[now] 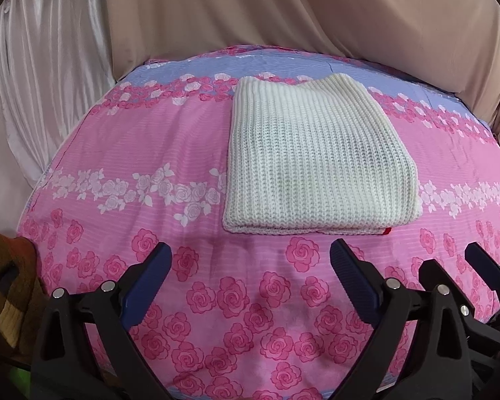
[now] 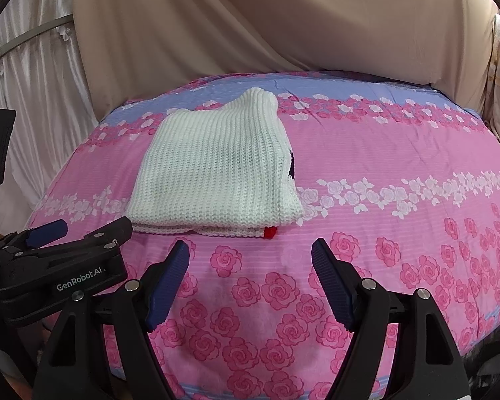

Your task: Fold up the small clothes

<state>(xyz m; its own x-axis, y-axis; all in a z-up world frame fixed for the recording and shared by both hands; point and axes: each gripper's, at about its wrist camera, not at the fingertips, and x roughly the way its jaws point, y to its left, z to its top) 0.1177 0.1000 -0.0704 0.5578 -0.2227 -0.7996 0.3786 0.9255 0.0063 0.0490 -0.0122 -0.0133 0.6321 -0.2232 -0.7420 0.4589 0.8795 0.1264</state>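
Observation:
A white ribbed knit garment [image 1: 313,163] lies folded into a rectangle on the pink rose-print bedspread [image 1: 216,283]. A small red tag [image 1: 387,231] pokes out at its near right corner. In the right wrist view the same folded garment [image 2: 213,170] sits ahead and to the left, its red tag [image 2: 270,232] at the near edge. My left gripper [image 1: 250,253] is open just short of the garment's near edge, nothing between its fingers. My right gripper [image 2: 250,251] is open too, empty, near the garment's right corner. The two grippers stand side by side.
The bedspread [image 2: 383,233] covers a raised surface with a blue band at the far side. Beige draped cloth [image 1: 283,10] hangs behind it and white curtains [image 1: 43,83] at the left. A brown patterned fabric [image 1: 3,286] lies off the left edge.

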